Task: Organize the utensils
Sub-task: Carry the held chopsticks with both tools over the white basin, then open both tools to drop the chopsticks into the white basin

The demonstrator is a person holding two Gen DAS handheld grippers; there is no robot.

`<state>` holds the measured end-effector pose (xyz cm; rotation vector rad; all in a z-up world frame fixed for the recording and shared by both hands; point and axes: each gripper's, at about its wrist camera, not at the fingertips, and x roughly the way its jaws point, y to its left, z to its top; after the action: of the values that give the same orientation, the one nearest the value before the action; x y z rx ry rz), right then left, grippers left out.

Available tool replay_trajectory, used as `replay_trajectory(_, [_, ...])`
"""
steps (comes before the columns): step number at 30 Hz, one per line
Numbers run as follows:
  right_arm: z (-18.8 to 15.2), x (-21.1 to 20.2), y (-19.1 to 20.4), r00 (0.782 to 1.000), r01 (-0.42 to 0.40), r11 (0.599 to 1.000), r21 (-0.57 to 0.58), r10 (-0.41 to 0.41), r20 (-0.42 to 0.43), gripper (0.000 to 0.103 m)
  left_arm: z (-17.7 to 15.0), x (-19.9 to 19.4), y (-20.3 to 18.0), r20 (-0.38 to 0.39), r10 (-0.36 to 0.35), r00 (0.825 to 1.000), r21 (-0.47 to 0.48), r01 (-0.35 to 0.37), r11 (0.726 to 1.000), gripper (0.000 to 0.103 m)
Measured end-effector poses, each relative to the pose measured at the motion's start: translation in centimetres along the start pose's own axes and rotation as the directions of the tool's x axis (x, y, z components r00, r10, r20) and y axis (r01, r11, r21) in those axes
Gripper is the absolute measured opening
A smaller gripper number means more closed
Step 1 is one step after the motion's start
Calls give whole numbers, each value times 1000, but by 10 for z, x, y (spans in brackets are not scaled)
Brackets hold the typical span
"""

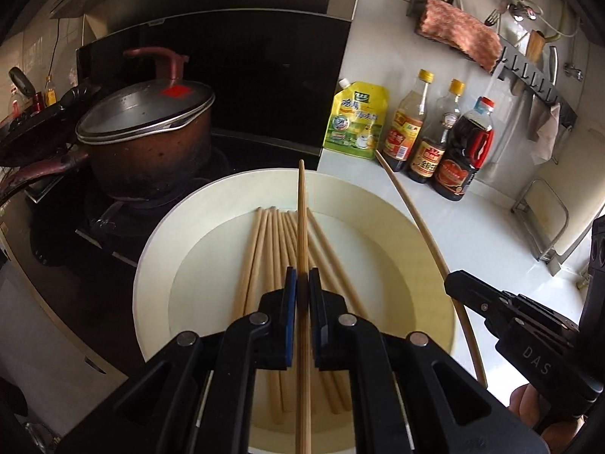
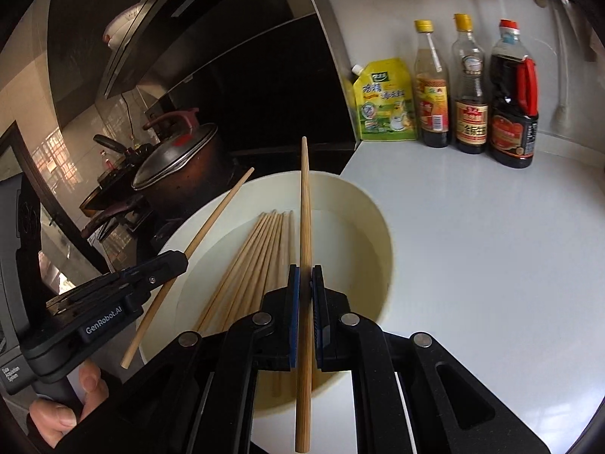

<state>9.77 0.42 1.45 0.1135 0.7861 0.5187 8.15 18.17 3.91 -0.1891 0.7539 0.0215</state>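
A white bowl [image 1: 159, 265] on the counter holds several wooden chopsticks [image 1: 261, 249] lying side by side; the bowl [image 2: 378, 219] and chopsticks [image 2: 257, 249] also show in the right wrist view. My left gripper [image 1: 302, 276] is shut on one chopstick [image 1: 301, 204] and holds it above the bowl, pointing forward. My right gripper [image 2: 305, 274] is shut on another chopstick [image 2: 305, 196], also above the bowl. Each gripper shows in the other's view: the right one [image 1: 453, 282] with its chopstick [image 1: 412, 212], the left one [image 2: 177, 257] with its chopstick [image 2: 211, 219].
A brown lidded pot [image 1: 151, 128] sits on the black stove to the left. A yellow pouch [image 1: 357, 121] and three sauce bottles [image 1: 427, 132] stand at the back wall. A wall rack with a pink cloth [image 1: 461, 34] hangs above. White counter [image 2: 472, 246] lies right of the bowl.
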Motion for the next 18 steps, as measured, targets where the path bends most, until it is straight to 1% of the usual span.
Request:
replay_trajectory(5, [4, 40, 15, 997, 19, 1000, -13, -19, -72, 6, -2, 19, 16, -28, -7, 1000, -17, 6, 1000, 7])
replay_trajectory(8, [0, 55, 17, 993, 28, 1000, -13, -30, -117, 6, -3, 27, 19, -39, -3, 999, -19, 3, 1000, 7])
replay_trajectory(10, [-3, 60, 18, 991, 42, 999, -19, -44, -126, 6, -4, 30, 22, -43, -1, 999, -24, 0, 1000, 7])
replay_trajectory(13, [-4, 60, 19, 992, 48, 998, -29, -52, -118, 6, -5, 32, 27, -55, 10, 998, -39, -12, 999, 8])
replay_trajectory(14, [-5, 58, 18, 992, 48, 998, -32, -51, -113, 7, -5, 32, 28, -56, 15, 998, -47, -18, 999, 10])
replay_trajectory(15, [-5, 55, 18, 993, 50, 998, -32, -53, -106, 7, -6, 31, 29, -54, 16, 998, -51, -19, 999, 15])
replay_trajectory(16, [-5, 52, 17, 994, 53, 998, -30, -55, -93, 7, -6, 29, 29, -50, 17, 999, -52, -20, 998, 19])
replay_trajectory(18, [-6, 47, 16, 995, 58, 998, -29, -60, -80, 8, -7, 24, 29, -37, 29, 999, -49, -31, 998, 33])
